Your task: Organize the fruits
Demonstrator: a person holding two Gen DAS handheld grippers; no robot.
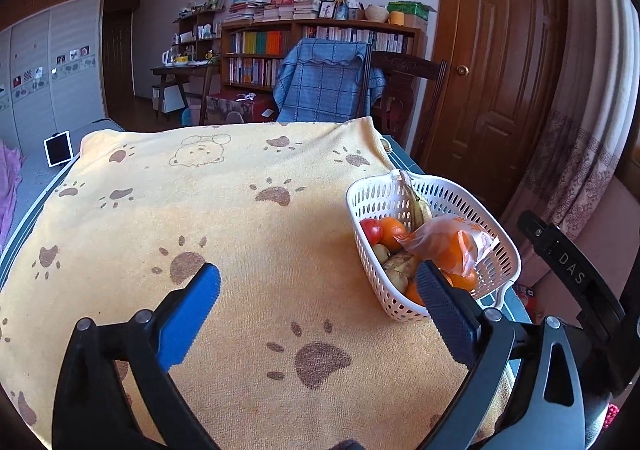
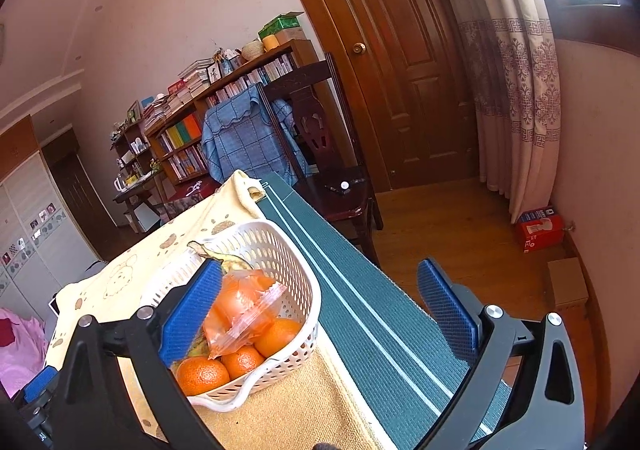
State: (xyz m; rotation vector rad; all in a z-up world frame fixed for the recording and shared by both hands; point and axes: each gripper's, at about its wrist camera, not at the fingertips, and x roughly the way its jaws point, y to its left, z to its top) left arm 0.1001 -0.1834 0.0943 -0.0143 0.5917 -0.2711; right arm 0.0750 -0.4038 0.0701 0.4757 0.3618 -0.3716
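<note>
A white perforated basket [image 1: 390,191] stands at the right edge of the yellow paw-print towel [image 1: 240,217]. It holds oranges [image 1: 392,232], a red fruit [image 1: 371,230], a banana [image 1: 418,205], brownish fruit [image 1: 400,264] and a clear plastic bag of oranges [image 1: 452,246]. My left gripper [image 1: 320,292] is open and empty, above the towel just left of the basket. In the right wrist view the basket [image 2: 280,250] and bag [image 2: 240,306] lie at lower left. My right gripper [image 2: 320,306] is open and empty above the basket's right rim.
The towel covers a green-matted table [image 2: 360,310] whose right edge runs beside the basket. A chair draped in blue cloth [image 1: 324,83] and a dark wooden chair [image 2: 320,153] stand behind. A door, curtain and red box [image 2: 538,230] are at right.
</note>
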